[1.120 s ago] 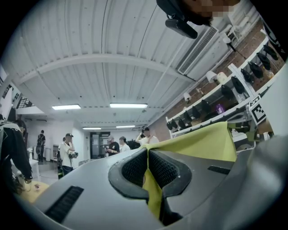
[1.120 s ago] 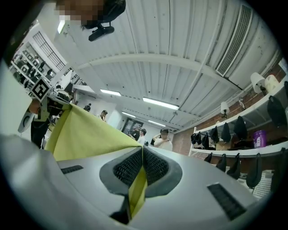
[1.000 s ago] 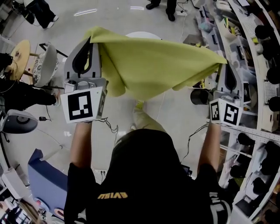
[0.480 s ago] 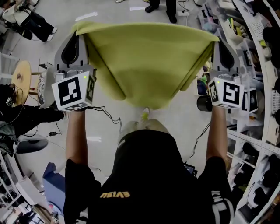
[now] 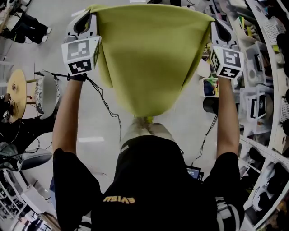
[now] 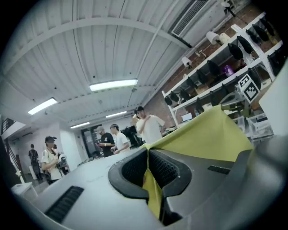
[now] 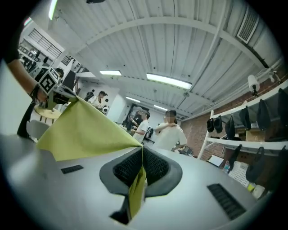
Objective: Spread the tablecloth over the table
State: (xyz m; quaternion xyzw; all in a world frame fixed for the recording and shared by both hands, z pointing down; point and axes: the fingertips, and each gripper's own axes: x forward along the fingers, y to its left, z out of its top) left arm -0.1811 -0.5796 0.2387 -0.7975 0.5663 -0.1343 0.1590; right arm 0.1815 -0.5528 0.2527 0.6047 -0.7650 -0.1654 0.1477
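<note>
Head view: the yellow-green tablecloth (image 5: 149, 58) is hung as a slack pouch just ahead of the person (image 5: 153, 180), well above the floor (image 5: 180, 122). Farther out, its top edge is stretched wide between the left claw (image 5: 90, 12) and the right claw (image 5: 211, 20), each clenched on a corner, likely so that it can be cast out flat.

The tablecloth (image 5: 146, 58) is a plain yellow-green cloth, held up in the air and pinched at two corners. In the head view its top edge runs taut from 11 to 1 o'clock. The rest sags as a smooth pouch, narrowing to a rounded low point near the centre.
</note>
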